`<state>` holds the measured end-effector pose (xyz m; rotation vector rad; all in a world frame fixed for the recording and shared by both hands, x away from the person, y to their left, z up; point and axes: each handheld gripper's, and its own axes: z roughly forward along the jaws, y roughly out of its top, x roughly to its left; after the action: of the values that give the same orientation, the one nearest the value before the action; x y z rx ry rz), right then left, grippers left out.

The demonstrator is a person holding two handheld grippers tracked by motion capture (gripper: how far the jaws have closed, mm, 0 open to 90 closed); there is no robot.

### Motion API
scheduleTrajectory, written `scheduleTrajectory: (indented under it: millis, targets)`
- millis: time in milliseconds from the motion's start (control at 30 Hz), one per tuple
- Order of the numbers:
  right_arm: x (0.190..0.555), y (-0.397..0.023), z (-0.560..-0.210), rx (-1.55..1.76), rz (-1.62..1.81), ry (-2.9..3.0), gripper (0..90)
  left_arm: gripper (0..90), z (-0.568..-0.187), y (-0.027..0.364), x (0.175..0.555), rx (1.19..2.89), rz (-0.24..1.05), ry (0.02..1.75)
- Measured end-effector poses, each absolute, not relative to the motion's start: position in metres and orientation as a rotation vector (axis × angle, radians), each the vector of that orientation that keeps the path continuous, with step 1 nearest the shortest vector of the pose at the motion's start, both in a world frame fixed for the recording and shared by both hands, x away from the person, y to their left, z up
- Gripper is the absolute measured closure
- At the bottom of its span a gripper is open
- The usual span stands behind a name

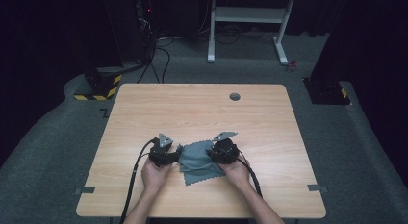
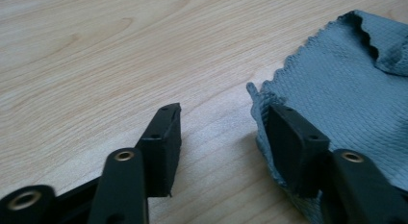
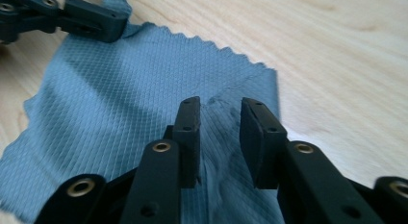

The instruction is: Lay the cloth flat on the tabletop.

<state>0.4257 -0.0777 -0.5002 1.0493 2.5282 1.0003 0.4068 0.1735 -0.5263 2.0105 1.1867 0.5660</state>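
While lying flat on the light wooden table [image 1: 202, 108], near its front edge and between both hands, small grey-blue woven cloth with zigzag-cut edges [image 1: 198, 160], slightly rumpled, one corner turned up toward the far side. No containers anywhere on the tabletop; a small round grey grommet [image 1: 235, 96] set into the wood near the far edge, well apart from the cloth

Left gripper [image 2: 219, 137] resting low at the cloth's left edge, held in the person's left hand [image 1: 153, 175], forearm coming in from the bottom of the high view. Jaws apart: one pad over bare wood, the other lying against the scalloped border of the cloth, which curls up beside it. Nothing pinched between the pads, so released

Right gripper [image 3: 219, 137] held in the right hand [image 1: 237, 172], at the cloth's right side, pointing down across the fabric toward the left gripper, whose black jaws show at the top left of the right gripper view. Jaws parted a little, hovering over a raised crease in the cloth that runs up between the pads; pads not pressing on it, grip let go

Black cables trailing from both grippers back toward the table's front edge
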Motion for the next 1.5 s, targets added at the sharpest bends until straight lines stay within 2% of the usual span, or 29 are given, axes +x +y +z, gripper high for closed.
scheduleTrajectory:
  millis: [67,100,133,167,200,333,367,533,833,1200,1400,1500]
  targets:
    - [0.431,-0.073,-0.504,1.054,0.979,2.556,77.1,57.2,-0.526,0.172,0.405,2.024,0.562,1.149]
    - [0.431,-0.073,-0.504,1.054,0.979,2.556,77.1,63.1,-0.526,0.172,0.405,2.024,0.562,1.149]
    - [0.431,-0.071,-0.504,1.049,0.971,2.569,82.0,63.1,-0.526,0.171,0.404,2.038,0.561,1.128]
    - [0.431,-0.071,-0.504,1.029,0.963,2.576,86.8,67.2,-0.526,0.17,0.403,2.05,0.571,1.107]
    - [0.429,-0.072,-0.504,1.015,0.955,2.577,89.0,75.7,-0.525,0.167,0.402,2.068,0.578,1.074]
    - [0.427,-0.083,-0.495,1.007,0.98,2.522,89.5,87.6,-0.526,0.167,0.402,2.061,0.542,1.067]
    - [0.426,-0.087,-0.492,1.006,0.993,2.504,89.5,88.1,-0.526,0.17,0.404,2.038,0.491,1.088]
    - [0.427,-0.111,-0.481,1.038,1.022,2.413,89.6,88.7,-0.525,0.177,0.411,2.002,0.423,1.116]
    - [0.438,-0.153,-0.475,1.152,1.049,2.266,89.6,88.7,-0.508,0.167,0.428,2.023,0.472,1.082]
    - [0.463,-0.153,-0.491,1.214,0.979,2.198,89.6,88.4,-0.507,0.152,0.473,2.036,0.532,1.138]
    - [0.476,-0.16,-0.505,1.288,0.923,2.169,89.3,83.3,-0.515,0.148,0.486,2.079,0.556,1.182]
    - [0.479,-0.163,-0.508,1.32,0.906,2.164,88.9,75.1,-0.517,0.15,0.487,2.081,0.547,1.208]
